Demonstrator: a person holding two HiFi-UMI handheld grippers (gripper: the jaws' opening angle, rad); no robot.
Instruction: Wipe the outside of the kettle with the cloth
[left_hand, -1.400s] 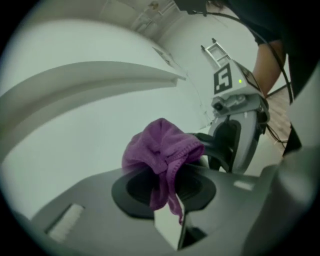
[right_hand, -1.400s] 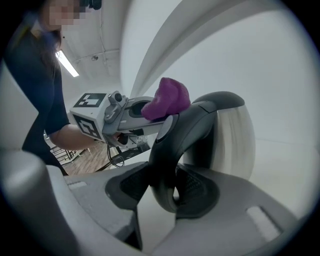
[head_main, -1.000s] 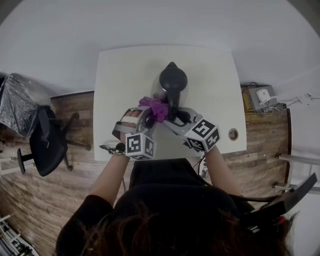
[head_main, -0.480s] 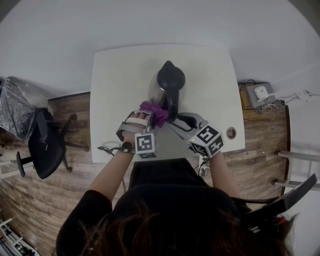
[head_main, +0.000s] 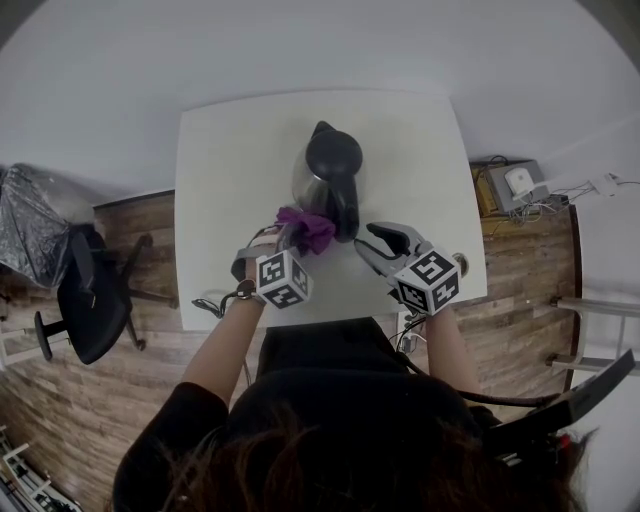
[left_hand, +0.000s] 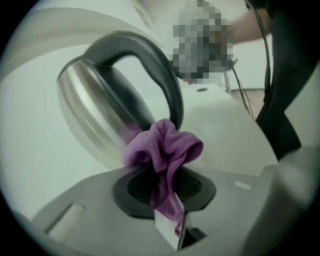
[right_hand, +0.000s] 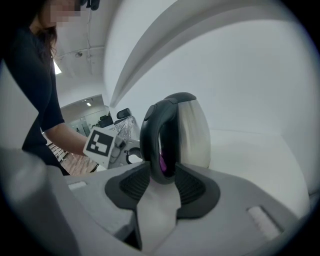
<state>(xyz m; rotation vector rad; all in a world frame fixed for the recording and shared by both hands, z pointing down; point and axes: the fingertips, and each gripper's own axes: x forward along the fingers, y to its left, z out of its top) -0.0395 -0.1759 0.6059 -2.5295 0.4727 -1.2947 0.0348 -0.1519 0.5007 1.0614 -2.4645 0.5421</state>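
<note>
Your left gripper (head_main: 289, 228) pinches the purple cloth (head_main: 306, 227) against the kettle (head_main: 326, 172); your right gripper (head_main: 367, 239), jaws just widened, holds nothing.

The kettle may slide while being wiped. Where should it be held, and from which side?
Grip the black handle, an upright loop on its near side; come straight from there, straddling its bar. The steel body looks too wide.

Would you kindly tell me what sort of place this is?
Probably an office or lab: a white desk, a black swivel chair on wood flooring, and electronics with cables by the wall.
</note>
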